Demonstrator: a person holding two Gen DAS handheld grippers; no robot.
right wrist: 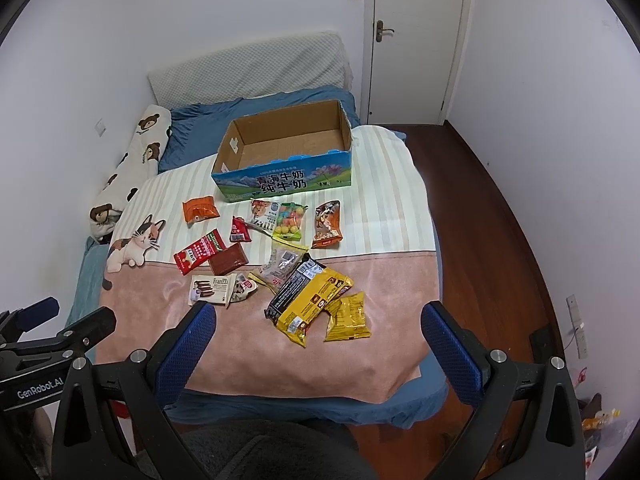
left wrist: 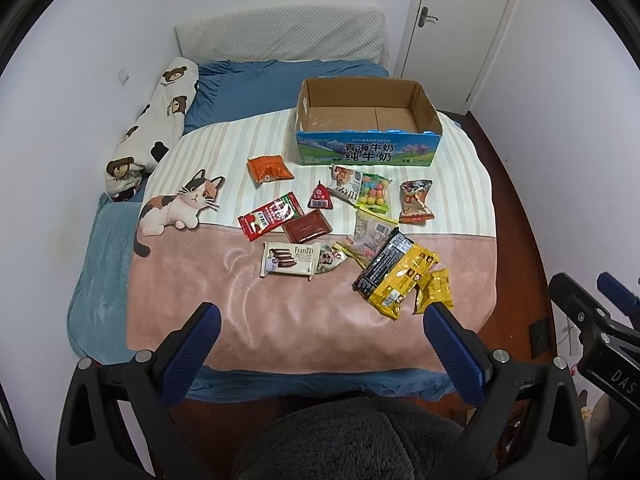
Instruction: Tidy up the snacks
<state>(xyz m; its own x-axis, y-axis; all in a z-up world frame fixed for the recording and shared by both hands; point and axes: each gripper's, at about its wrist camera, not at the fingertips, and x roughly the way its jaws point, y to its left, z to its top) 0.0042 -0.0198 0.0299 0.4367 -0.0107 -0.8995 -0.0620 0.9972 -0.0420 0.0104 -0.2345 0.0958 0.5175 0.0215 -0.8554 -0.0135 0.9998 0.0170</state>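
Observation:
Several snack packets lie scattered on a blanket on the bed: an orange packet (left wrist: 270, 168), a red packet (left wrist: 271, 216), a brown bar (left wrist: 307, 225), a white Franzzi packet (left wrist: 290, 260), a large yellow-black bag (left wrist: 394, 276) and a small yellow packet (left wrist: 434, 290). An empty open cardboard milk box (left wrist: 366, 146) stands behind them; it also shows in the right wrist view (right wrist: 286, 178). My left gripper (left wrist: 322, 314) is open and empty, above the blanket's near edge. My right gripper (right wrist: 318, 314) is open and empty, just short of the yellow bag (right wrist: 310, 300).
A bear-print bolster (left wrist: 154, 120) lies along the left wall. A grey pillow (left wrist: 280, 34) stands at the headboard. Wooden floor (right wrist: 492, 240) runs along the bed's right side, with a closed door (right wrist: 416, 36) beyond. My dark fuzzy lap (left wrist: 352, 440) is below the grippers.

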